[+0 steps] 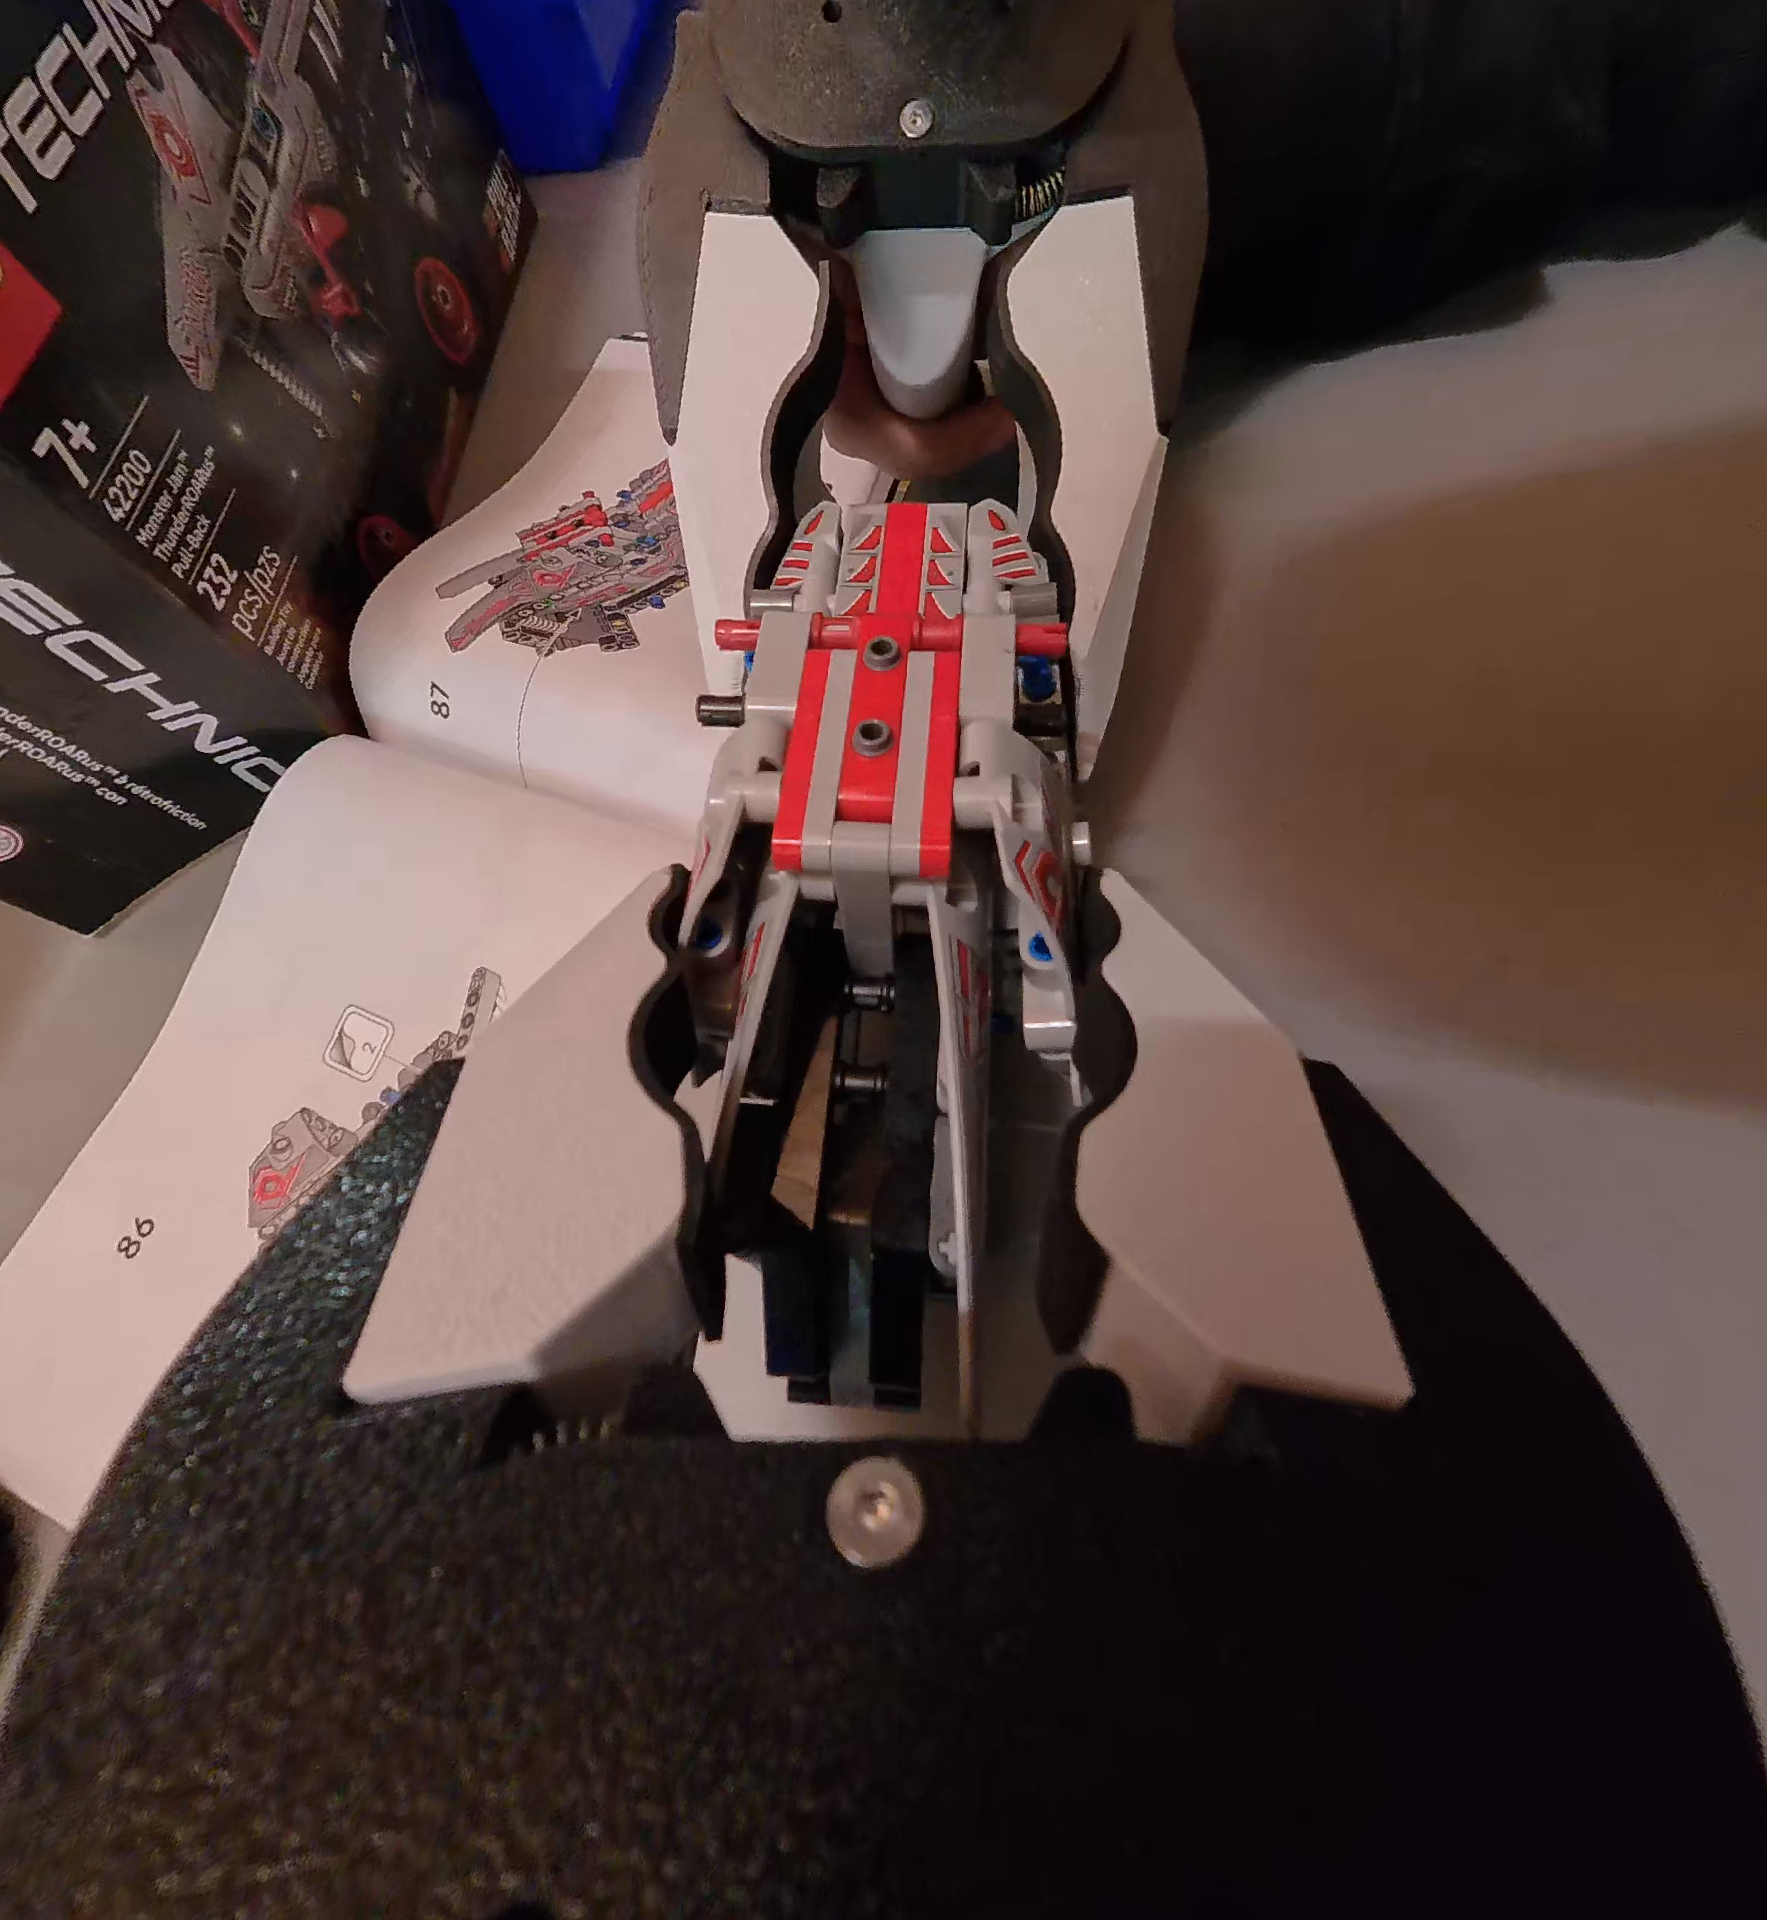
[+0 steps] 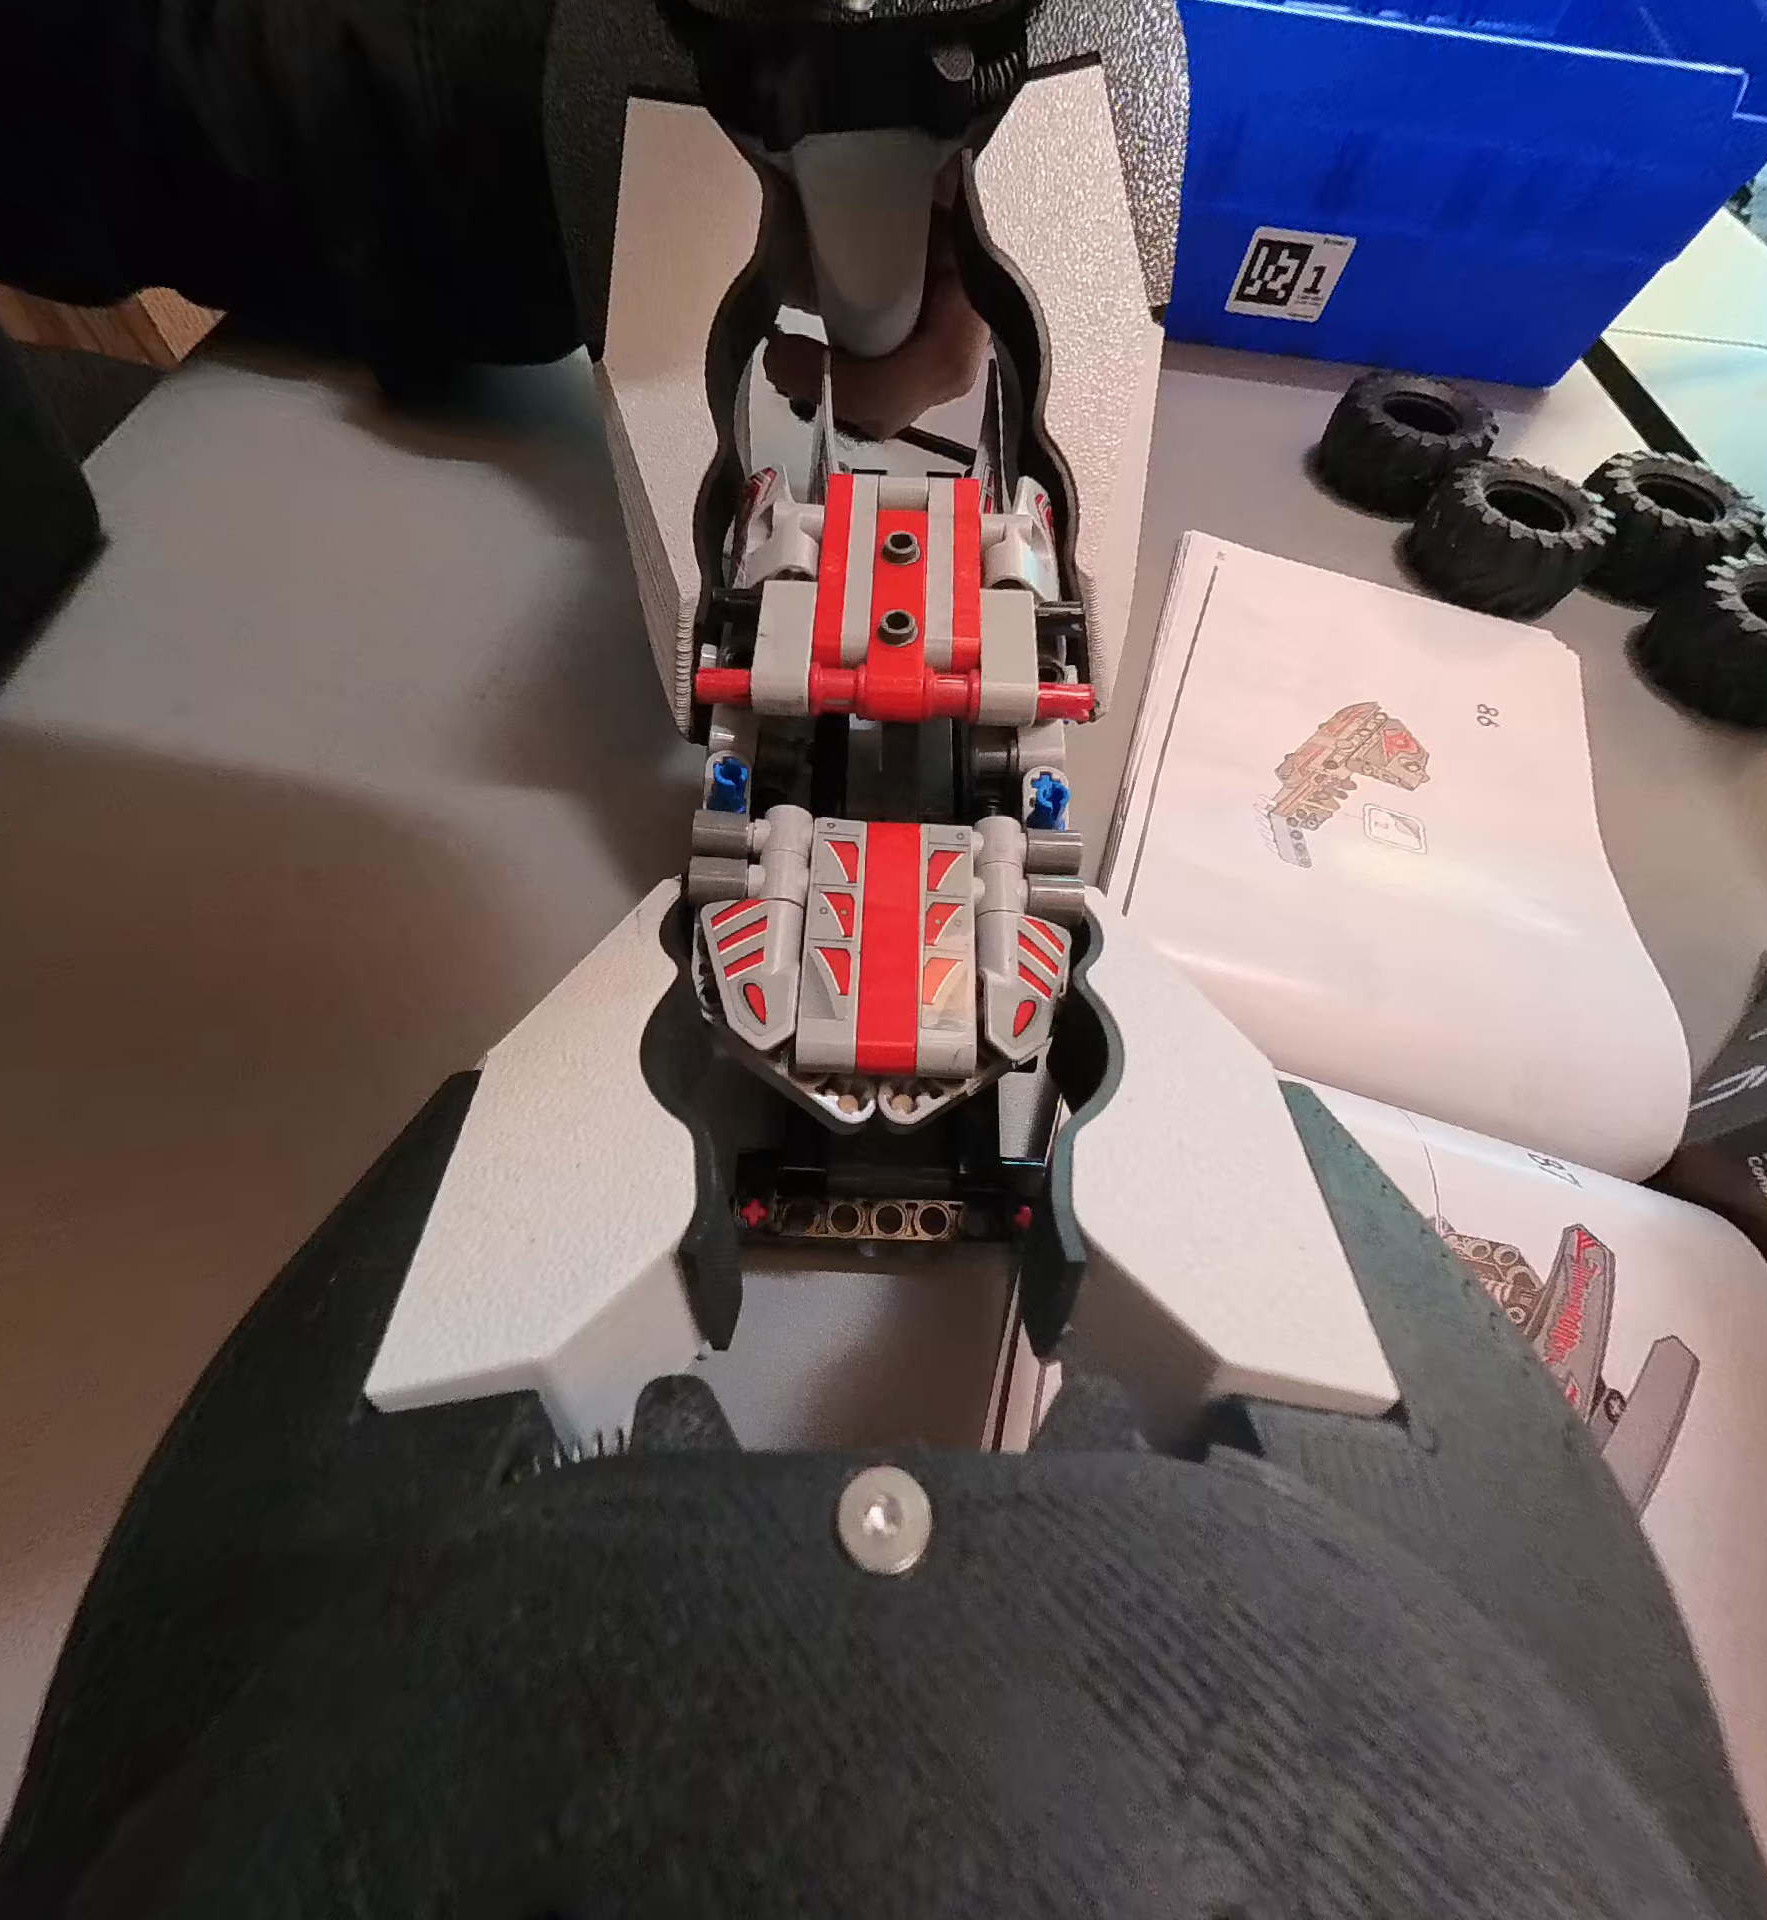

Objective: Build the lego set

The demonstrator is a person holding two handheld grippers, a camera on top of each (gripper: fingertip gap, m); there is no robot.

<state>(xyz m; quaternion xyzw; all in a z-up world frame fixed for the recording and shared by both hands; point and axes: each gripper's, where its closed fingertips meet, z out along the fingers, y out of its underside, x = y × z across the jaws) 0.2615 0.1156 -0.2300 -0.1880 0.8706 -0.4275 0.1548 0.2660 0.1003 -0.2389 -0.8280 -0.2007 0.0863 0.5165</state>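
A grey and red Lego vehicle model [image 1: 879, 748] is held between both grippers, lengthwise, over the table. My left gripper [image 1: 884, 935] is shut on the model's rear end, with its fingers [image 1: 546, 1195] on either side of the body. My right gripper [image 2: 881, 987] is shut on the front end, around the red-striped hood [image 2: 889, 935] with the toothed mouth. Each gripper shows at the top of the other's view, facing it: the right gripper [image 1: 889, 582] and the left gripper [image 2: 889, 582]. The model's underside is hidden.
An open instruction booklet [image 1: 505, 852] lies under and beside the model and also shows in the right wrist view [image 2: 1378, 831]. The black set box [image 1: 162, 416] stands to the left of it. Several black tyres [image 2: 1585, 551] lie near a blue bin [image 2: 1461, 177].
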